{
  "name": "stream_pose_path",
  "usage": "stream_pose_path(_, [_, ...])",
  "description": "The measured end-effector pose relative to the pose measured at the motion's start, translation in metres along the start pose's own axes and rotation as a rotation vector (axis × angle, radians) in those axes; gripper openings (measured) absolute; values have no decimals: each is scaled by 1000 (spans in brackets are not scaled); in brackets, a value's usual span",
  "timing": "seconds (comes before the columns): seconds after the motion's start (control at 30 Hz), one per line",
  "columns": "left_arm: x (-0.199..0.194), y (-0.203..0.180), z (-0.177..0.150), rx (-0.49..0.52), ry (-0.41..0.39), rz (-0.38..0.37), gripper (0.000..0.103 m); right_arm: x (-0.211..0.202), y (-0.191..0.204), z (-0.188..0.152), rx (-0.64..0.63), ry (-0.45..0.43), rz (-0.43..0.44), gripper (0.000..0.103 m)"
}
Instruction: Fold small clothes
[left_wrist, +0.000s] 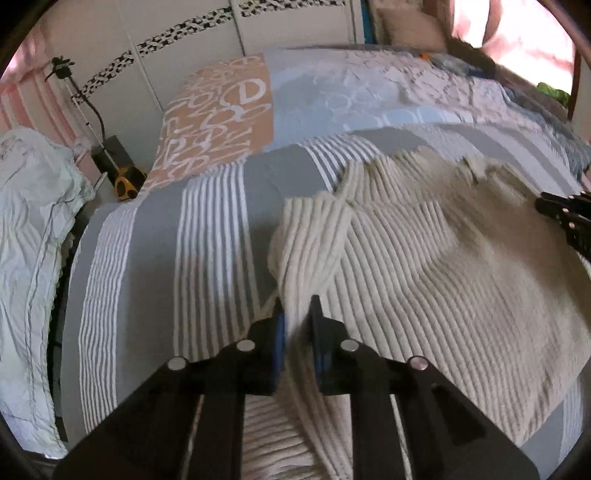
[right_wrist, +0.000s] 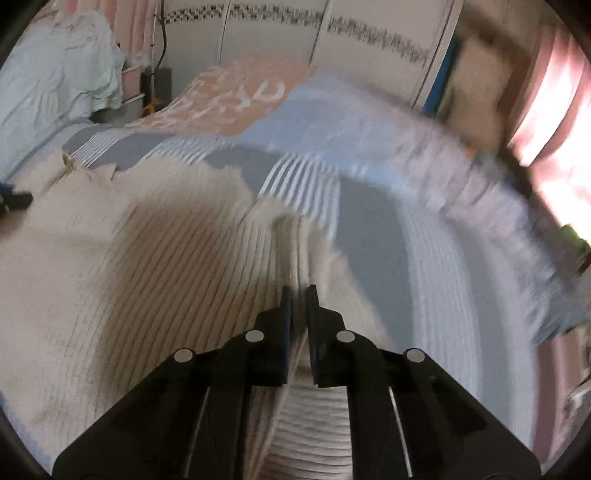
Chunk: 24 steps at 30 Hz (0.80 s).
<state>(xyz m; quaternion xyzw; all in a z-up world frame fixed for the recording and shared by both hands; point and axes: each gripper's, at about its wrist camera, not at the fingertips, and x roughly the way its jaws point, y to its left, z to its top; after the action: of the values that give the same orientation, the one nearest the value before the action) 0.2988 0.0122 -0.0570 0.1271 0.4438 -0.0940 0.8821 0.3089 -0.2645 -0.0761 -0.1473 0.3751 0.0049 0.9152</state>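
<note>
A cream ribbed knit garment (left_wrist: 424, 251) lies spread on the striped grey and white bedspread (left_wrist: 155, 266). My left gripper (left_wrist: 298, 306) is shut on the garment's left edge, cloth bunched between its blue pads. The right gripper shows at that view's right border as black fingers (left_wrist: 565, 214) over the garment. In the right wrist view the same garment (right_wrist: 122, 258) spreads to the left, and my right gripper (right_wrist: 298, 295) is shut on a raised fold of its right edge. The left gripper's tip (right_wrist: 14, 201) peeks in at the far left there. This view is motion-blurred.
The bed carries an orange patterned patch (left_wrist: 218, 110) and pale blue patches (left_wrist: 325, 96) further back. A crumpled pale green quilt (left_wrist: 33, 236) sits off the bed's left side, beside a black and yellow device (left_wrist: 125, 181). White wardrobe doors (left_wrist: 192, 33) stand behind; pink curtains (right_wrist: 554, 92) at the right.
</note>
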Motion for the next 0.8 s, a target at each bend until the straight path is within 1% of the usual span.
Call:
stream_pose_path(0.03, [-6,2,3,-4,-27,1,14,-6,-2,2,-1,-27,-20,8])
stream_pose_path(0.1, [-14,4,7,-3,-69,28,14,-9,-7,5,-2,-57,-57,8])
stream_pose_path(0.17, [-14,2,11,3,-87,46,14,-7,-14,4,14,-66,-85,8])
stream_pose_path(0.23, [-9,1,12,17,-101,78,14,-2,-20,1,29,-53,-96,8])
stream_pose_path(0.27, [-6,1,11,20,-101,89,14,3,-24,-1,39,-36,-94,8])
stream_pose_path(0.37, [12,7,6,4,-50,79,14,17,-32,-10,73,26,-60,8])
stream_pose_path(0.47, [13,16,0,-24,-42,66,15,30,-36,-16,108,76,-8,10])
stream_pose_path(0.5, [10,19,-1,-33,-44,63,18,31,-38,-16,125,86,19,10])
stream_pose_path(0.53, [5,22,-2,-39,-50,62,22,30,-42,-16,145,84,51,14])
stream_pose_path(0.57, [0,24,-4,-41,-56,63,36,22,-48,-15,187,71,107,22])
stream_pose_path(0.6, [-7,24,-6,-37,-65,67,46,14,-51,-13,214,60,149,24])
stream_pose_path(0.63, [-16,22,-9,-18,-74,75,48,1,-54,-12,233,36,185,26])
stream_pose_path(0.7, [-32,14,-19,25,-93,84,56,-23,-54,-13,228,3,203,28])
stream_pose_path(0.73, [-41,10,-25,42,-100,82,59,-32,-51,-15,222,-1,208,32])
stream_pose_path(0.8, [-54,1,-40,55,-109,65,71,-53,-42,-31,213,-4,236,35])
